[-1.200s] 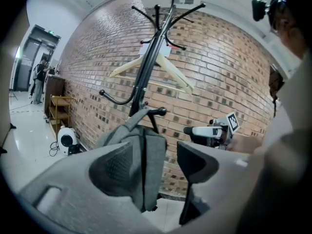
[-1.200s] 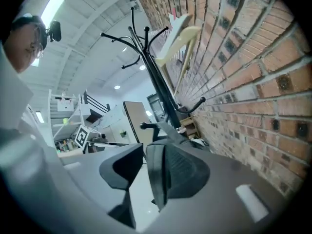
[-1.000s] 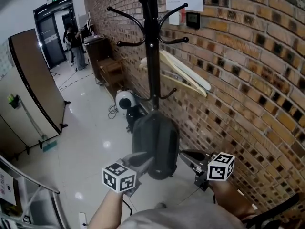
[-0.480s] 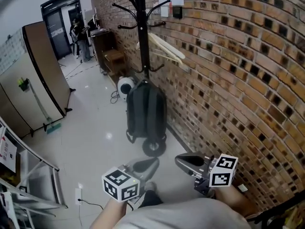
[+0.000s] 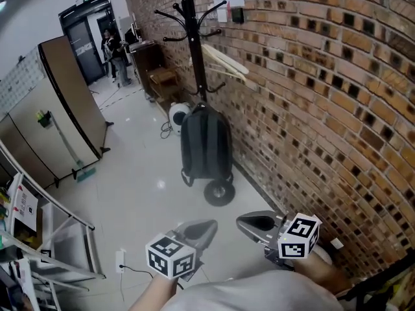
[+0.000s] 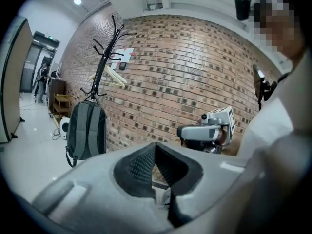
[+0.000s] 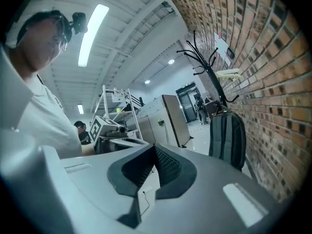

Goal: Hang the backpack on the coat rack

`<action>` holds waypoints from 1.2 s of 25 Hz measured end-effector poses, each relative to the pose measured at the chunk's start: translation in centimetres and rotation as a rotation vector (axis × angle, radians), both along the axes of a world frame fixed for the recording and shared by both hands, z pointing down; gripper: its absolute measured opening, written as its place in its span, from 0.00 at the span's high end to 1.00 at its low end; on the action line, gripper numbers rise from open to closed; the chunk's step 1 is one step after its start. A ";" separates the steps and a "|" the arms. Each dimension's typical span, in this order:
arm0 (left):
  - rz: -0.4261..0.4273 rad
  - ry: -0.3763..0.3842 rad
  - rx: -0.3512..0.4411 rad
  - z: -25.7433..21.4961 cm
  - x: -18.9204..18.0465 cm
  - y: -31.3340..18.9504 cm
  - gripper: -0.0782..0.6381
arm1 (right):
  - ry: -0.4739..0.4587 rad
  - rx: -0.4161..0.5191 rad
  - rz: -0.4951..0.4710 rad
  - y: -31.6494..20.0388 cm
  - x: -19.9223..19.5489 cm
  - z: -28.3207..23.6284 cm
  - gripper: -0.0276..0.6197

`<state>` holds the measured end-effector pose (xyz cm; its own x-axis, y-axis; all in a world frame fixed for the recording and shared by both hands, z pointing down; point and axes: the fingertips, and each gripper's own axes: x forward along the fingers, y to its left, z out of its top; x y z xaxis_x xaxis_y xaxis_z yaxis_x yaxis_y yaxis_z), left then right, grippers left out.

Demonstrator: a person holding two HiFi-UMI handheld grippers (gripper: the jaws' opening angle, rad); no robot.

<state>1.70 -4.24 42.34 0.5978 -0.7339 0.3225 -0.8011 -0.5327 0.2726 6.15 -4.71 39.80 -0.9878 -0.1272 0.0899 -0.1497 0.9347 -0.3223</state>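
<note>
There's the grey backpack (image 5: 206, 141), hanging low on the pole of the black coat rack (image 5: 193, 37), tight beside the brick wall (image 5: 324, 109), its bottom just above the rack's round base (image 5: 219, 192). Pale wooden hangers (image 5: 224, 60) sit higher up the rack. Well clear of it all, the left gripper (image 5: 198, 229) and right gripper (image 5: 249, 224) — both with jaws pressed together, nothing between them.
</note>
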 end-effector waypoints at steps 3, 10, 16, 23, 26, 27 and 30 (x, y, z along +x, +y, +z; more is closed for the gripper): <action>0.000 -0.035 0.004 0.1 -0.6 2.2 0.89 | 0.024 0.004 0.024 1.6 -0.8 0.5 0.96; -0.012 -0.024 -0.006 0.3 -4.2 9.8 0.89 | 0.061 -0.049 0.031 9.5 -4.0 1.6 0.96; 0.011 -0.025 0.013 0.2 -5.4 15.4 0.89 | 0.054 -0.057 0.038 15.4 -5.4 1.5 0.96; 0.043 -0.029 0.041 -1.3 -5.7 18.6 0.89 | 0.057 -0.028 0.043 18.5 -6.6 0.2 0.96; 0.052 -0.030 0.046 -1.4 -5.7 19.2 0.89 | 0.068 -0.016 0.050 19.1 -6.8 0.4 0.96; 0.053 -0.029 0.049 -1.4 -5.7 19.4 0.89 | 0.071 -0.017 0.049 19.3 -6.8 0.5 0.96; 0.055 -0.026 0.052 -1.5 -5.7 19.5 0.89 | 0.077 -0.023 0.049 19.5 -6.9 0.8 0.96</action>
